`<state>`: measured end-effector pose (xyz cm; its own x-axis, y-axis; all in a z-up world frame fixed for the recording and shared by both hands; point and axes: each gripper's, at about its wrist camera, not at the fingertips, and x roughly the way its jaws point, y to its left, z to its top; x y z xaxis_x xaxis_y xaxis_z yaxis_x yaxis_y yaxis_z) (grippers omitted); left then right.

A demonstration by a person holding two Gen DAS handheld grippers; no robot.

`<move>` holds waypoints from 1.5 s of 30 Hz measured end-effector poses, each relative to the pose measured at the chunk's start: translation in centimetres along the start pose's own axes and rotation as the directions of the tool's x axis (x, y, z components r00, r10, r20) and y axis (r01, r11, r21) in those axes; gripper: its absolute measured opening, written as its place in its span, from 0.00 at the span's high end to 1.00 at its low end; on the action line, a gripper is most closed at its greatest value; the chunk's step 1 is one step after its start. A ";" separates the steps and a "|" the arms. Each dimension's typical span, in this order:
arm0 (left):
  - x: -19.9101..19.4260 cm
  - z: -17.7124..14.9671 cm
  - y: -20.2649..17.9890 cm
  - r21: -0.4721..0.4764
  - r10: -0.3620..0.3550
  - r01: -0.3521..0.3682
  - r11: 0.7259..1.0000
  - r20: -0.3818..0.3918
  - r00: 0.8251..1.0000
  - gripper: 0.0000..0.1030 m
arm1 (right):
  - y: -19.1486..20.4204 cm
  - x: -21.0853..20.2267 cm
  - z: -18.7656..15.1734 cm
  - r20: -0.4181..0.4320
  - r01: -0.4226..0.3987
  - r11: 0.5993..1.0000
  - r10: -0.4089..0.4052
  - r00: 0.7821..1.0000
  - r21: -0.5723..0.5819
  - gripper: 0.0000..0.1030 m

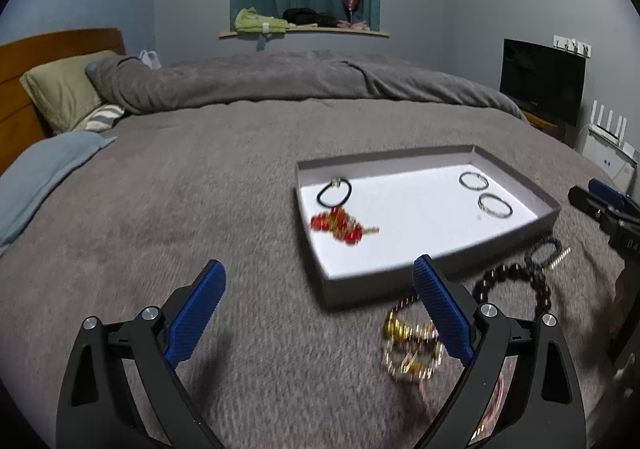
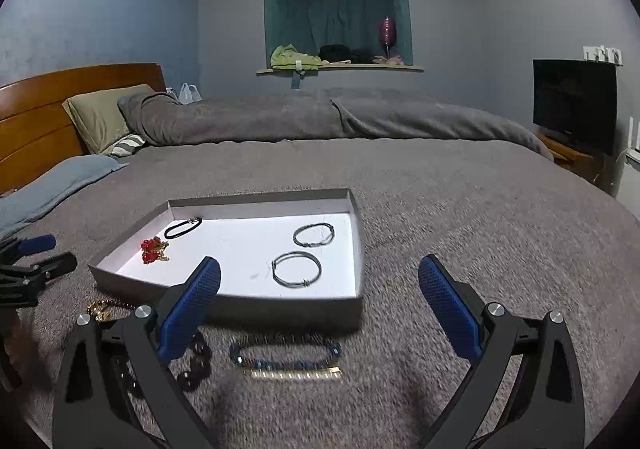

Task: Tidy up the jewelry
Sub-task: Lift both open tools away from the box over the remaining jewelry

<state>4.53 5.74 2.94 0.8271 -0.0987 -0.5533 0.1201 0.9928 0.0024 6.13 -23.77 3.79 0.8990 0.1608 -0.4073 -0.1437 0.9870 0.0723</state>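
Observation:
A shallow grey tray [image 1: 448, 262] [image 2: 280, 309] with a white floor lies on the grey bed. In it are a black hair tie [image 1: 334, 193] [image 2: 182, 228], a red bead piece [image 1: 340, 225] [image 2: 152, 249] and two thin metal bangles [image 1: 495, 205] [image 2: 297, 269]. In front of the tray lie a gold bracelet [image 1: 412, 349] [image 2: 102, 307], a black bead bracelet [image 1: 516, 281] [image 2: 194, 365], a blue bead bracelet [image 2: 286, 357] and a gold bar clip [image 2: 296, 374]. My left gripper [image 1: 320, 281] is open and empty, just left of the gold bracelet. My right gripper [image 2: 320, 277] is open and empty above the blue bracelet.
The grey blanket [image 1: 160, 209] covers the bed, with pillows [image 1: 60, 93] and a wooden headboard [image 2: 40, 117] at the left. A dark TV [image 2: 574, 105] stands at the right. The right gripper's body [image 1: 608, 213] shows at the right edge of the left wrist view.

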 end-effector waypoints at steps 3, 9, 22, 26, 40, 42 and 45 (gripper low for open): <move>-0.6 -0.9 0.3 -0.001 0.014 -0.014 1.000 -0.011 1.000 0.09 | -0.5 -0.6 -0.4 -0.006 0.011 1.000 -0.011 1.000 0.006 0.05; -1.5 -2.3 0.0 0.022 -0.005 0.006 1.000 -0.030 1.000 0.09 | -2.6 -1.9 -1.2 -0.032 0.034 0.998 -0.032 0.999 0.049 0.05; -3.1 -4.9 -2.8 0.064 -0.112 0.117 0.991 -0.081 0.990 0.08 | -1.0 -0.9 -3.7 -0.166 -0.040 0.999 0.044 0.985 0.025 0.05; -3.2 -5.5 -3.7 0.086 -0.147 0.157 0.984 -0.109 0.983 0.08 | 0.5 -0.7 -4.1 -0.186 -0.047 0.998 0.040 0.982 -0.034 0.05; -2.5 -5.5 -4.5 0.097 -0.156 0.170 0.981 -0.139 0.978 0.08 | 2.4 2.5 -4.1 -0.299 -0.015 0.999 0.002 0.954 -0.043 0.17; -2.4 -5.5 -4.4 0.095 -0.156 0.170 0.981 -0.143 0.977 0.08 | 2.6 2.6 -4.2 -0.305 -0.010 0.999 -0.006 0.952 -0.053 0.24; -2.3 -5.5 -4.3 0.092 -0.157 0.171 0.981 -0.143 0.977 0.08 | 2.6 2.7 -4.3 -0.309 -0.004 0.998 -0.014 0.951 -0.057 0.32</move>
<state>-0.92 2.09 -0.40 0.7106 -0.2421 -0.6606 0.3096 0.9508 -0.0154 6.42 -20.71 -1.05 0.7288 0.1411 -0.6700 -0.1706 0.9851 0.0219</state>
